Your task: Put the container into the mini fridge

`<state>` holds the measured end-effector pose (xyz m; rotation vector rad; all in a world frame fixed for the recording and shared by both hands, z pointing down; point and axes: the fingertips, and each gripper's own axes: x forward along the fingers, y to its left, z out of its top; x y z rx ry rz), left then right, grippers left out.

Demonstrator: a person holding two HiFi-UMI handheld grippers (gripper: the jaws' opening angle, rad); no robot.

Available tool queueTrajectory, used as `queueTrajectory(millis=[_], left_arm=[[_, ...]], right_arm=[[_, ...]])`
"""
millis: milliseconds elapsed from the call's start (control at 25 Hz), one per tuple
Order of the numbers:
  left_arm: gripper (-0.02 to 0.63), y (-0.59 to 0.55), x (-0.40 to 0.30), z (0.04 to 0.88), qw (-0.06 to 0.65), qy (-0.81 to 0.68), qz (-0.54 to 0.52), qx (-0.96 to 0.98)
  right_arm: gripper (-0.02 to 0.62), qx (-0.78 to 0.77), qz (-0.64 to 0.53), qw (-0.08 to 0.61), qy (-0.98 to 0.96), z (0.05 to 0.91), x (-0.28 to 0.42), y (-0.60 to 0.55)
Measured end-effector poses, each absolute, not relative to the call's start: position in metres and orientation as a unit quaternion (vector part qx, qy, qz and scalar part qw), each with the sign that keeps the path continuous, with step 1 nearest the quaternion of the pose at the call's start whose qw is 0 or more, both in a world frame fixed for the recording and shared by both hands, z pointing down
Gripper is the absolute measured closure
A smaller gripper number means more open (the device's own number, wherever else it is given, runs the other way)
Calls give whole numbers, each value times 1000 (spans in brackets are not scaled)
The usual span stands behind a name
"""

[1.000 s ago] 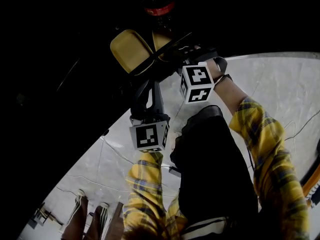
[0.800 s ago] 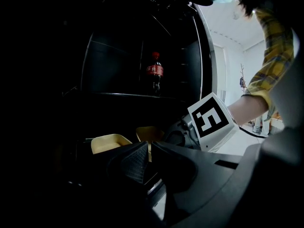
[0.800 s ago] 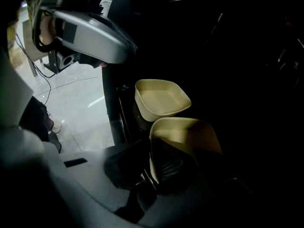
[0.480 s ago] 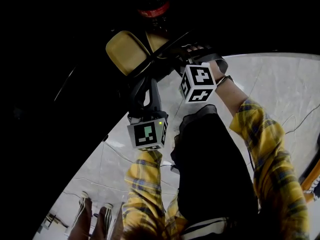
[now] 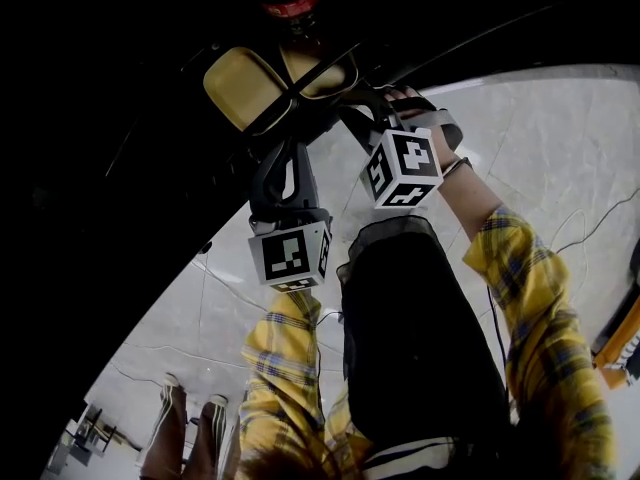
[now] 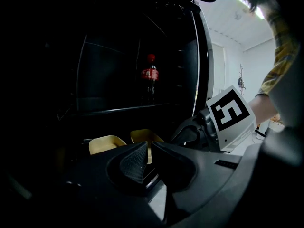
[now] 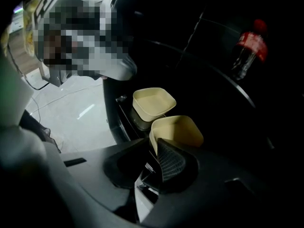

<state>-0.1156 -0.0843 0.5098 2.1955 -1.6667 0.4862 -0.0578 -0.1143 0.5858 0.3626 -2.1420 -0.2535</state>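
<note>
Two yellow tray-shaped containers sit side by side at the dark mini fridge's (image 6: 114, 56) lower level, the left one (image 5: 243, 88) (image 6: 106, 144) (image 7: 153, 102) and the right one (image 5: 318, 68) (image 6: 145, 137) (image 7: 176, 129). My right gripper (image 7: 154, 148) (image 5: 365, 103) is shut on the right container's near wall. My left gripper (image 6: 148, 146) (image 5: 290, 133) has its jaws almost together, with that same container's rim in the narrow slit. A cola bottle (image 6: 149, 75) (image 7: 249, 49) (image 5: 290, 3) stands on the shelf above.
The fridge's door frame (image 6: 202, 70) rises just right of the left gripper. A wire shelf (image 6: 123, 109) crosses above the containers. Pale floor (image 5: 560, 168) lies below, with someone's feet (image 5: 185, 428) at the lower left and an orange object (image 5: 620, 343) at the right edge.
Both grippers and the yellow containers have shifted a little up and left in the head view, toward the fridge's dark interior. Both grips look unchanged.
</note>
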Motion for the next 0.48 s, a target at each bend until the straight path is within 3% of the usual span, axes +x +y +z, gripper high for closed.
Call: queueTrajectory(millis=[480], left_arm=[[586,-63,-109,475,176,-574,212,771]], right_arm=[[548,208,-48,449,-867,526,-32,-86]])
